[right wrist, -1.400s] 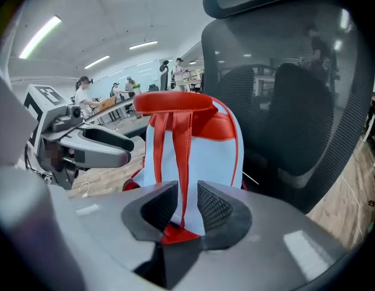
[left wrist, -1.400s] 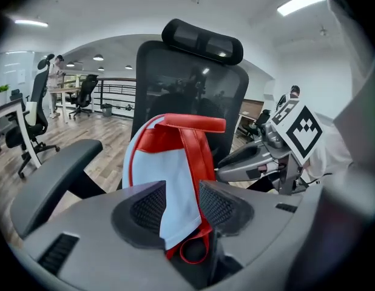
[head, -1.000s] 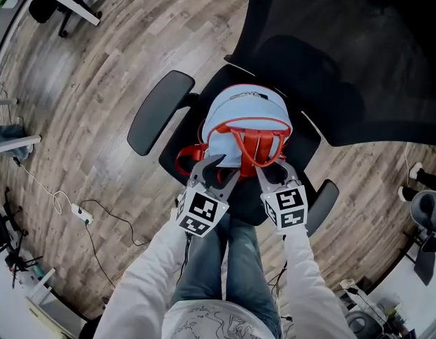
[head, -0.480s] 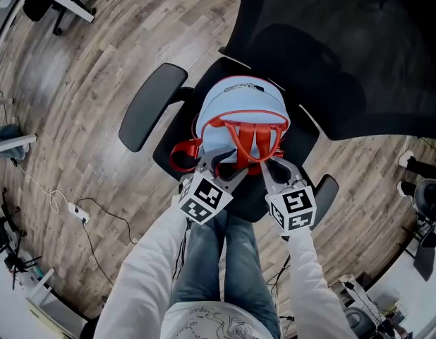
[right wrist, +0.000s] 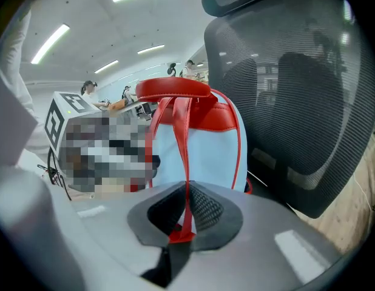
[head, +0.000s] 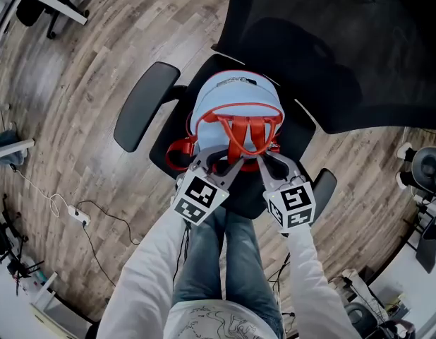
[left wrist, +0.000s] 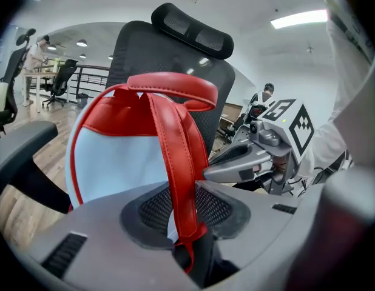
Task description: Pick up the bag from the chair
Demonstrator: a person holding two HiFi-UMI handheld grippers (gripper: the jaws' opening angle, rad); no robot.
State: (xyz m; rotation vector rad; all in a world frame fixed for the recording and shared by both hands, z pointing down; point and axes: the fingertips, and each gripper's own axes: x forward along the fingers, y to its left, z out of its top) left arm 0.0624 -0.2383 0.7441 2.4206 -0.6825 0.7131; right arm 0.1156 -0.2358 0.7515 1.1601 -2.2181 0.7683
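A light blue bag (head: 232, 108) with red trim and red straps stands upright on the seat of a black office chair (head: 303, 138). My left gripper (head: 226, 164) is at the bag's near side, shut on a red strap (left wrist: 175, 162) that runs up to the red top handle (left wrist: 175, 85). Close beside it, my right gripper (head: 264, 164) is shut on another thin red strap (right wrist: 185, 174). In the left gripper view the right gripper (left wrist: 239, 162) shows just right of the bag (left wrist: 114, 156). The chair's mesh backrest (right wrist: 297, 102) rises behind the bag (right wrist: 206, 144).
The chair's armrests (head: 139, 107) stick out on either side of the seat. A wood floor (head: 77, 83) surrounds it, with a power strip and cable (head: 80, 216) at the left. Another chair's base (head: 34, 6) is at the top left, and my legs (head: 221, 260) stand against the seat's front.
Both grippers have moved slightly forward onto the bag's red straps, and the left jaws have come together. The bag sits a little higher in the head view.
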